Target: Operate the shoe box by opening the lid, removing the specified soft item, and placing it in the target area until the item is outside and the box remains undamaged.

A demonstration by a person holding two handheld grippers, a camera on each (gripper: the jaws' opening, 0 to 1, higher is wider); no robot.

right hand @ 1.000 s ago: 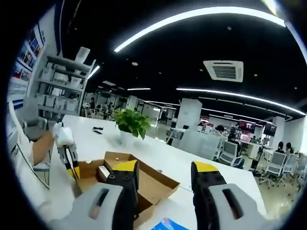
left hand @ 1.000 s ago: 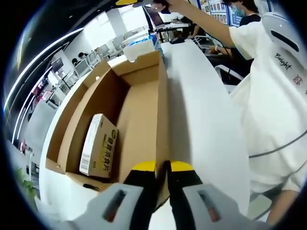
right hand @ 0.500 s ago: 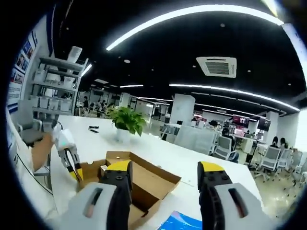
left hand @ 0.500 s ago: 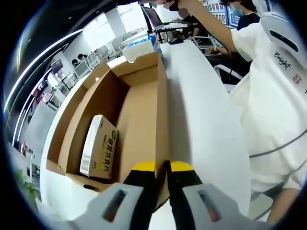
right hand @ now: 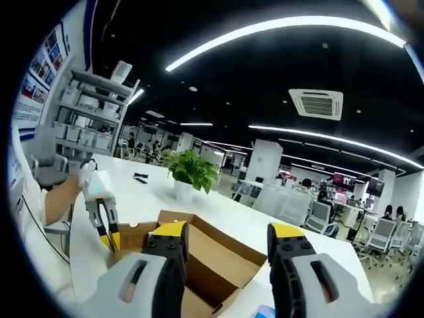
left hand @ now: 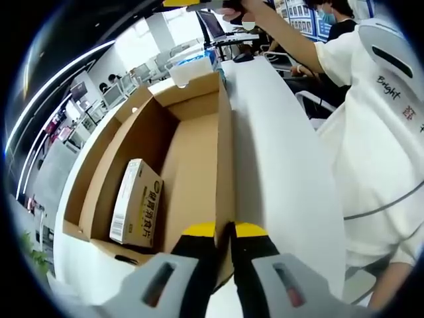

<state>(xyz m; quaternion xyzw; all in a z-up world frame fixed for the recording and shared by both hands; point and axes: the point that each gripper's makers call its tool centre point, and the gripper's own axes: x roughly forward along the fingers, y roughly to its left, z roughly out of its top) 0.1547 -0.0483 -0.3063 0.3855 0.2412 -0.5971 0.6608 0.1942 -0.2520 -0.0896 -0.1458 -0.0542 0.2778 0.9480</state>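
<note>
An open brown cardboard box (left hand: 192, 152) lies on the white table (left hand: 285, 165). Inside it, against the left wall, rests a small pale pack (left hand: 136, 202) with green and yellow print. My left gripper (left hand: 225, 233) is shut on the near end of the box's right wall, with the cardboard pinched between its yellow tips. The right gripper view shows that left gripper (right hand: 106, 225) at the box's (right hand: 212, 255) corner. My right gripper (right hand: 228, 235) hangs in the air above the box, jaws wide apart and holding nothing.
A person in a white shirt (left hand: 377, 132) stands close along the table's right side. A blue and white pack (left hand: 193, 61) and a laptop (left hand: 215, 23) lie beyond the box. A potted plant (right hand: 192, 173) stands on the table, with shelving (right hand: 99, 112) behind it.
The right gripper view has shifted a little and the box looks slightly larger in it; the jaws stay open. The left gripper keeps its hold and has not moved.
</note>
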